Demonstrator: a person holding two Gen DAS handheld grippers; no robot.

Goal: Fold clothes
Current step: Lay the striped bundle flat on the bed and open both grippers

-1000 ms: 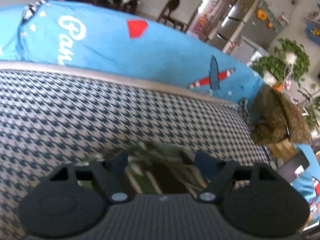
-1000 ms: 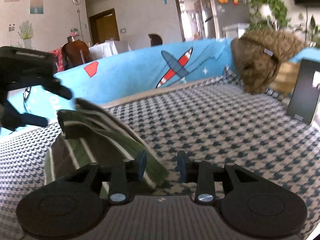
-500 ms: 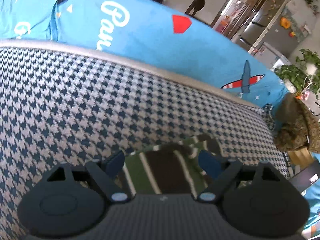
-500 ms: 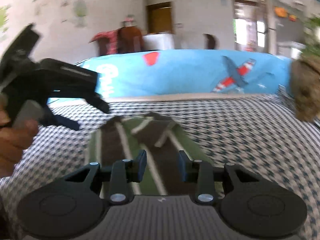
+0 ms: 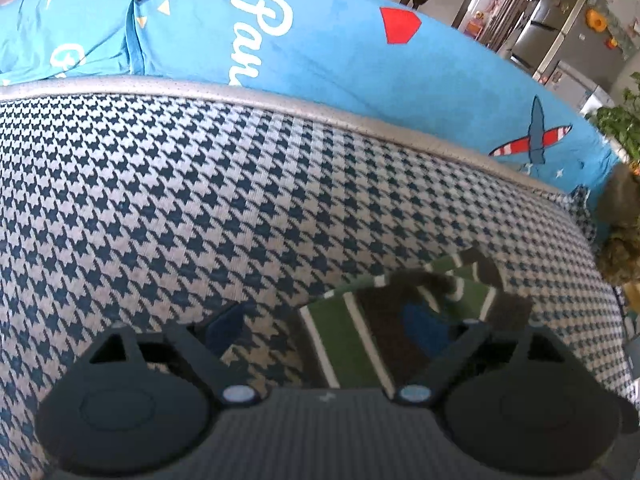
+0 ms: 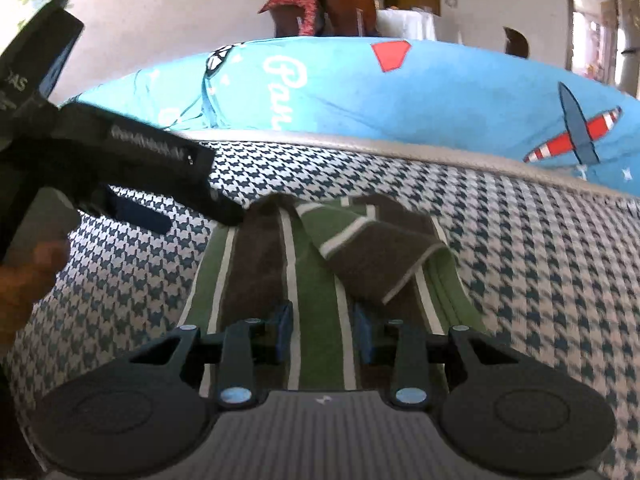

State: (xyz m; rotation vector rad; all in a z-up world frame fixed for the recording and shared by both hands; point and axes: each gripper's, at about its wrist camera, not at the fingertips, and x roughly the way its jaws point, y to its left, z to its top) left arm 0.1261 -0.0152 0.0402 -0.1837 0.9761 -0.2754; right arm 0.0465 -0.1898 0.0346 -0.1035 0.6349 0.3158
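Note:
A green and brown striped garment (image 6: 312, 264) lies flat on the houndstooth cushion (image 6: 540, 260), with one brown flap (image 6: 380, 256) folded back over its far right part. My right gripper (image 6: 324, 328) hovers over the garment's near end, fingers a little apart and nothing pinched. My left gripper (image 5: 324, 330) is wide open at the garment's (image 5: 352, 340) left edge, its right finger above the cloth and its left finger above bare cushion. The right wrist view shows the left gripper (image 6: 188, 216) by the garment's far left corner, held by a hand (image 6: 24, 280).
A blue cover with aeroplane prints (image 5: 360, 60) drapes the backrest behind the grey-piped cushion edge (image 5: 280, 100). A brown bundle (image 5: 620, 240) sits at the far right end. Chairs and a table (image 6: 352, 12) stand beyond.
The garment, raised a second ago, now lies flat. My left gripper has drifted left off the cloth. My right gripper has swung left and sits centred over the garment.

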